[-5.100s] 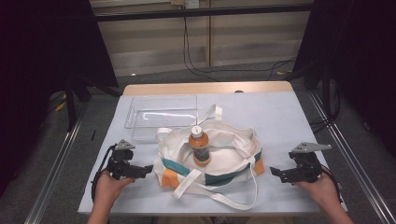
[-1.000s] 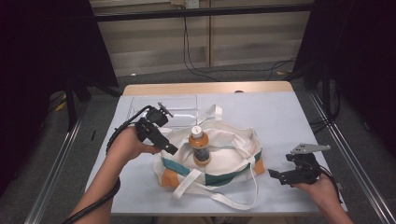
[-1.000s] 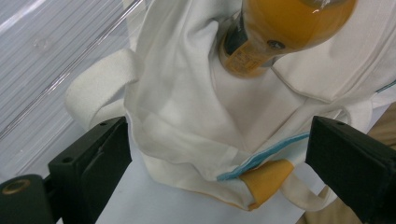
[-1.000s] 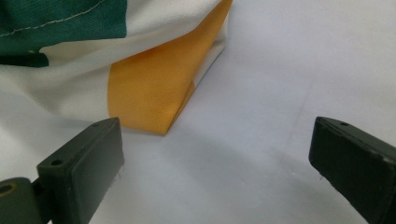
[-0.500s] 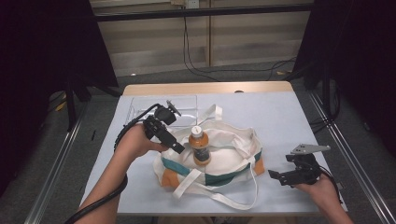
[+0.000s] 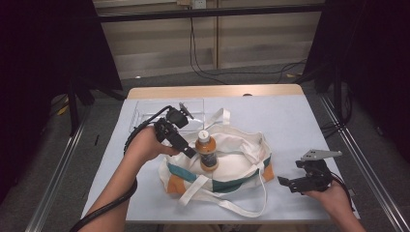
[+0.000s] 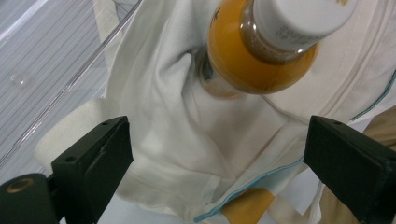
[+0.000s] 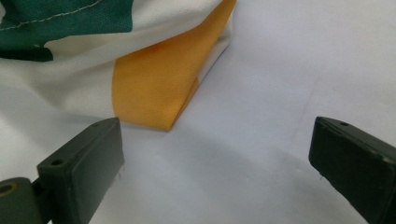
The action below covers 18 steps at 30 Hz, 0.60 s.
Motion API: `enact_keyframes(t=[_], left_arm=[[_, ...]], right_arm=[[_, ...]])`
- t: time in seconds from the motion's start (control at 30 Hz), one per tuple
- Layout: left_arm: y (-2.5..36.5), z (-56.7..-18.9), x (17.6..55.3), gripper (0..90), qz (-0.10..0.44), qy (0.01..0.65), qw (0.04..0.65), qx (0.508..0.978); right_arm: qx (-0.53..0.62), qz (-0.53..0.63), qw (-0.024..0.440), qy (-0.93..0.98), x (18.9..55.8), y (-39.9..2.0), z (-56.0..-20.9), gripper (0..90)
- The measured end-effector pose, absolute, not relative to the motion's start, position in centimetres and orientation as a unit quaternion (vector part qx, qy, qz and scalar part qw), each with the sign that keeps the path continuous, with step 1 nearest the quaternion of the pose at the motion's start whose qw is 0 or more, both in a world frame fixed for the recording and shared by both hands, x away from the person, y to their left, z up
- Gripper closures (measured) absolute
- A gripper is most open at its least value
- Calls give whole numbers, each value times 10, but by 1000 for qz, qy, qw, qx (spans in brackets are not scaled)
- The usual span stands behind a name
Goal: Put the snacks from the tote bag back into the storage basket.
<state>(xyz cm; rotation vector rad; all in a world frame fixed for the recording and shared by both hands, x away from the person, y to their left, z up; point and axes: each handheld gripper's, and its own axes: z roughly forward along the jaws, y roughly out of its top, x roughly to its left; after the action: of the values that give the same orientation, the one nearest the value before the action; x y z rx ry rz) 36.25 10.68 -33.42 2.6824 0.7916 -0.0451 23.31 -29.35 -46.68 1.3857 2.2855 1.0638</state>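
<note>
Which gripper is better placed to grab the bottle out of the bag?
Left. The left gripper is open right beside the bottle, which stands upright in the bag. The right gripper sits open on the table past the bag's corner.

The left gripper (image 6: 189,152) sits left of centre in the high view, arm outstretched, jaws wide apart. The right gripper (image 6: 285,182) rests lower right, jaws also spread.

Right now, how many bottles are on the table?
1. The orange bottle with a white cap stands upright in the open cloth bag at the table's middle, just beyond the left gripper. The bag's folds could hide others.
</note>
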Motion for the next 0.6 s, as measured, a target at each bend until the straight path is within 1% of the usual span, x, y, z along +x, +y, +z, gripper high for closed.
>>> enact_keyframes(t=[0.6], left_arm=[[92,-335,367,88,-22,267,167,949]], right_arm=[[475,366,131,789,232,-294,-467,30]])
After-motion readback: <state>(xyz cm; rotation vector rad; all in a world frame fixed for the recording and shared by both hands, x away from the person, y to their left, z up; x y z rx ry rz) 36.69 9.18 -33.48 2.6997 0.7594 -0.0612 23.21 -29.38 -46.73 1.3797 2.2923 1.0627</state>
